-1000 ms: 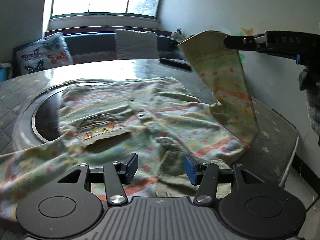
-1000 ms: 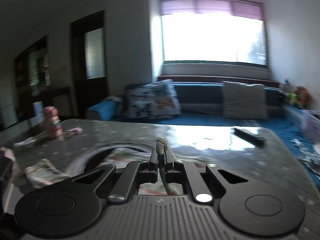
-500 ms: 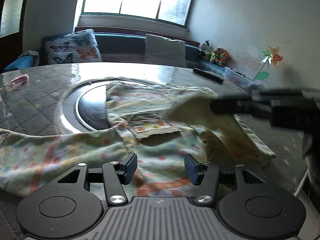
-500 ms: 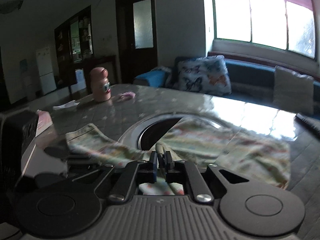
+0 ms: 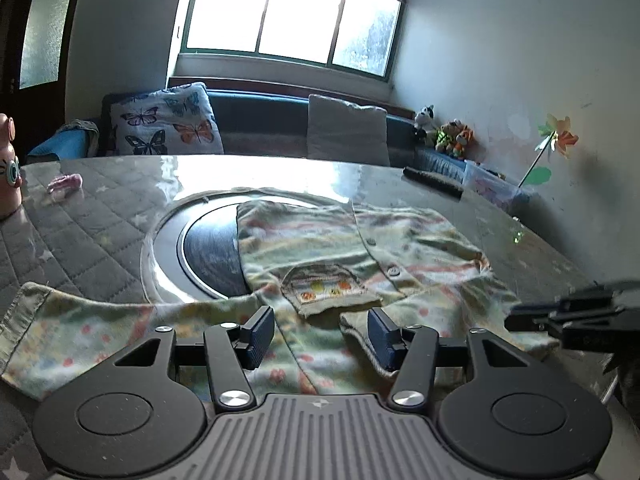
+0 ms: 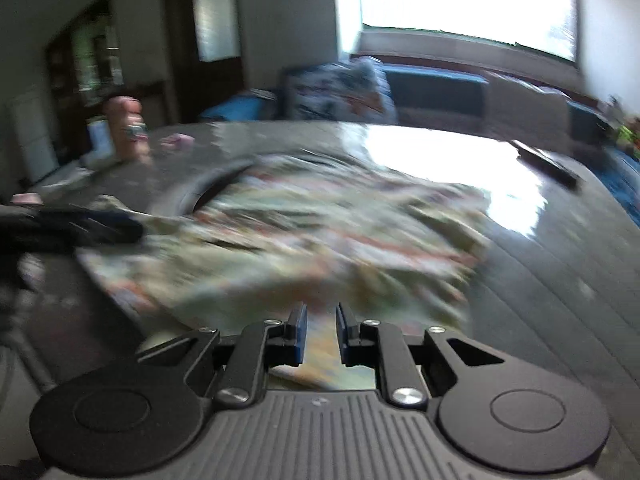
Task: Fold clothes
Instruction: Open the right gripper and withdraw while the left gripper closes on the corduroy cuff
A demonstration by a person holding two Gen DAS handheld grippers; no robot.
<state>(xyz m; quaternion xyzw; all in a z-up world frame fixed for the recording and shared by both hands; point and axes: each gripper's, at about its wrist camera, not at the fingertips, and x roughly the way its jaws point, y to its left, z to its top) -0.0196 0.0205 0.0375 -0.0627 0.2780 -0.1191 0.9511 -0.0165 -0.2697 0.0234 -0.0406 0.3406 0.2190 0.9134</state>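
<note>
Left wrist view: patterned shirt [image 5: 360, 248] spread front-up on the quilted table [image 5: 92, 220], partly over the round inset plate [image 5: 208, 248], with chest pocket [image 5: 326, 288] and button placket [image 5: 384, 256] facing up. One sleeve [image 5: 80, 320] stretched flat toward the left edge; opposite sleeve already laid inward over the body. Left gripper [image 5: 318, 336] low over the near hem, jaws wide apart, nothing between them. Right gripper [image 5: 576, 320] visible at the right edge beside the folded side; jaw gap not readable from here. Remote [image 5: 434, 182] well clear at the far edge. Right wrist view: heavy motion blur. Right gripper [image 6: 320, 336] above the garment's near edge, jaws parted by a narrow gap, cloth seen below the gap but apparently not pinched. Shirt [image 6: 312, 232] still recognisable on the table [image 6: 560, 280]. Handling judgement: light, limp, thin fabric; no stiffness, so likely to sag and crease if lifted at one point. Recommended hold: pinch at seams, cuff or hem, where doubled cloth grips best; next candidate, the outstretched sleeve cuff. Glossy inset plate probably slippery, so dragging may shift the whole garment.
</note>
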